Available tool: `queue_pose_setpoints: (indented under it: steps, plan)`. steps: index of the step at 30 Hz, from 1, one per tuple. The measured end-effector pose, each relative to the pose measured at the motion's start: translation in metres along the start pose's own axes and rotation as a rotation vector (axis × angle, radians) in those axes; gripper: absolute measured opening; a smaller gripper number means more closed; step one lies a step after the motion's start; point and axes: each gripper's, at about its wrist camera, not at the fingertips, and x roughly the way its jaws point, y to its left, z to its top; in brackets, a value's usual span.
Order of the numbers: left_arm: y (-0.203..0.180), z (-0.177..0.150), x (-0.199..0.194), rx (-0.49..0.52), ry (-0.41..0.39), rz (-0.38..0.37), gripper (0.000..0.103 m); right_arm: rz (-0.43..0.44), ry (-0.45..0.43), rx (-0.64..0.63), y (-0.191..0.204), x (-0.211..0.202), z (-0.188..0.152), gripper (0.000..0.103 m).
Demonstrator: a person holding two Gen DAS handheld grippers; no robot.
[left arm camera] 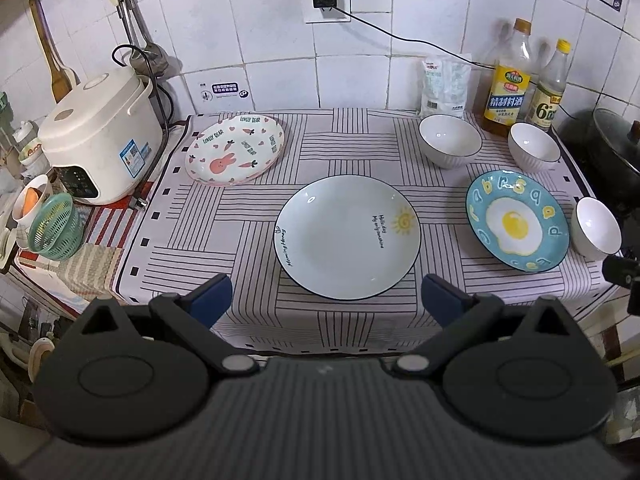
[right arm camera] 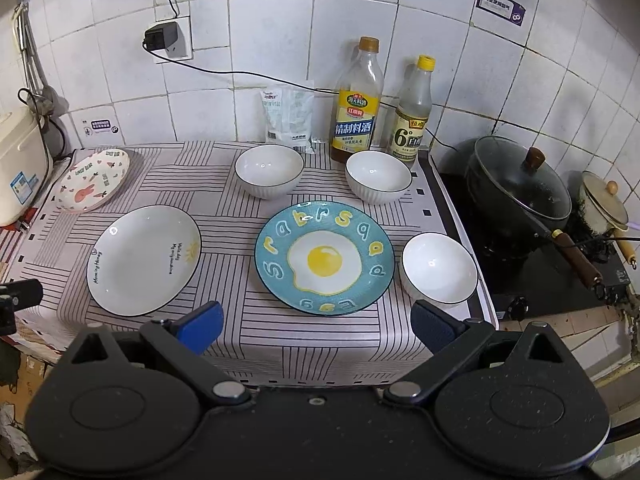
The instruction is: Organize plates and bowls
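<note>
Three plates lie on the striped cloth: a rabbit-print oval plate back left, a pale round plate in the middle, and a blue fried-egg plate to its right. Three white bowls stand upright: one at the back, one beside the bottles, one at the right edge. My left gripper is open and empty, just short of the pale plate. My right gripper is open and empty, just short of the egg plate.
A rice cooker and a green basket stand at the left. Two bottles and a white bag line the tiled wall. A lidded black pan sits on the stove at the right.
</note>
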Motion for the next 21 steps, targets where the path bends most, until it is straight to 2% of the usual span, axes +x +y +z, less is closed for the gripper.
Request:
queue_pose_setpoints:
  steps: [21]
  plan:
    - [-0.001, -0.004, 0.007, -0.003, -0.019, 0.021, 0.102, 0.014, 0.004, 0.010, -0.006, 0.011, -0.001, 0.101]
